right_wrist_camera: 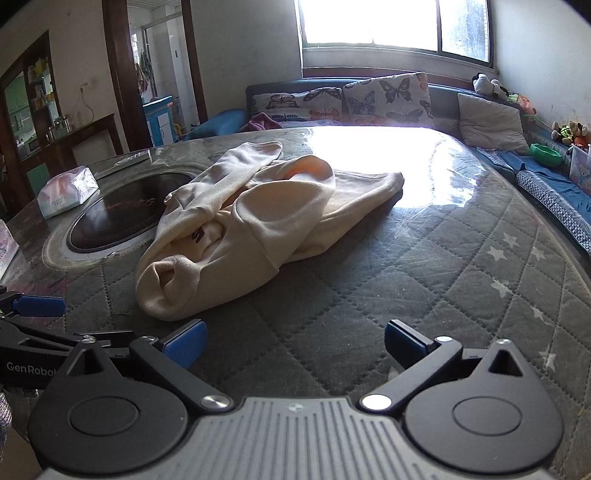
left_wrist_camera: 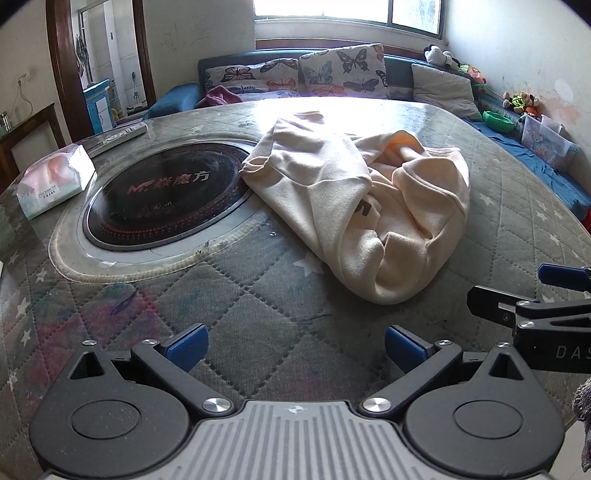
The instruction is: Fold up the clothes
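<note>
Tissue pack [left_wrist_camera: 55,177]: far left on table [left_wrist_camera: 258,314].
Cooktop [left_wrist_camera: 166,199]: inset, partly under garment.
Left gripper [left_wrist_camera: 295,349]: fingers spread, empty.
Garment [left_wrist_camera: 362,206]: crumpled, mid-table, ahead of grippers.
Right gripper [right_wrist_camera: 295,345]: fingers spread, empty.

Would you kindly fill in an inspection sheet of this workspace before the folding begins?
Surface: quilted table cover with stars, round black heater plate set in it.
Job's things: cream garment lying crumpled, partly over the plate's edge.
Clutter: tissue pack at the left; remote behind the plate.
Grippers: left gripper and right gripper both open, empty, short of the garment.
Cables: nothing seen on the table.
Surroundings: sofa with butterfly cushions, bright window, plush toys.
</note>
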`<act>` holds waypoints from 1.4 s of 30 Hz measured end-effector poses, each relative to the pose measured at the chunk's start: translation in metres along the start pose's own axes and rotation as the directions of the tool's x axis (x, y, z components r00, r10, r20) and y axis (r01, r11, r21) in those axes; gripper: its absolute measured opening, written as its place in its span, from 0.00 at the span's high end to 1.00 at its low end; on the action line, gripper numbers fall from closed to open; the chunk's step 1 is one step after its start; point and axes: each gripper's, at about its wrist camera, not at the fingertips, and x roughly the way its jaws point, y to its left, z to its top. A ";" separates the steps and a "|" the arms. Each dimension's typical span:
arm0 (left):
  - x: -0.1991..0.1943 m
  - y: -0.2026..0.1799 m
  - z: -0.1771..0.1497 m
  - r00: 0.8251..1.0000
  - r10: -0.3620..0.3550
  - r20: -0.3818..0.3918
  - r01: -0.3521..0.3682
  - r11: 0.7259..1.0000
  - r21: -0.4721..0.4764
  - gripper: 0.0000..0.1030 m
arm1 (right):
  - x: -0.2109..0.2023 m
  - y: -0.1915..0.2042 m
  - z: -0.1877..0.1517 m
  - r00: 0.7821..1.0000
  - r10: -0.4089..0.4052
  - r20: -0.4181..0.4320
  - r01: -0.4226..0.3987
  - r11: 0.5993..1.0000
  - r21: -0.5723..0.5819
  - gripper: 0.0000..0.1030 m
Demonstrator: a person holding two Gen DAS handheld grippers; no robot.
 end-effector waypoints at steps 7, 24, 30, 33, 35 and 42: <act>0.001 0.002 0.006 1.000 0.001 0.000 -0.001 1.000 0.000 0.00 | 0.002 0.000 0.004 1.000 0.009 0.000 -0.009 1.000 -0.001 0.00; 0.007 0.004 0.039 0.999 -0.016 0.032 0.015 1.000 0.023 0.00 | 0.014 -0.003 0.043 0.998 0.043 0.036 -0.042 0.998 -0.038 0.00; 0.013 0.005 0.058 0.998 -0.037 0.054 0.035 0.999 0.036 0.00 | 0.027 -0.012 0.076 0.997 0.044 0.060 -0.041 0.998 -0.057 0.00; 0.016 0.003 0.069 0.997 -0.044 0.070 0.040 0.998 0.056 0.00 | 0.038 -0.017 0.092 0.997 0.035 0.066 -0.030 0.997 -0.075 0.00; 0.020 0.001 0.076 0.995 -0.054 0.082 0.049 0.997 0.067 0.00 | 0.046 -0.020 0.102 0.997 0.035 0.065 -0.030 0.996 -0.085 0.00; 0.039 -0.009 0.099 0.994 -0.068 0.085 0.059 0.993 0.107 0.00 | 0.076 -0.023 0.127 0.998 0.042 0.037 -0.037 0.992 -0.123 0.01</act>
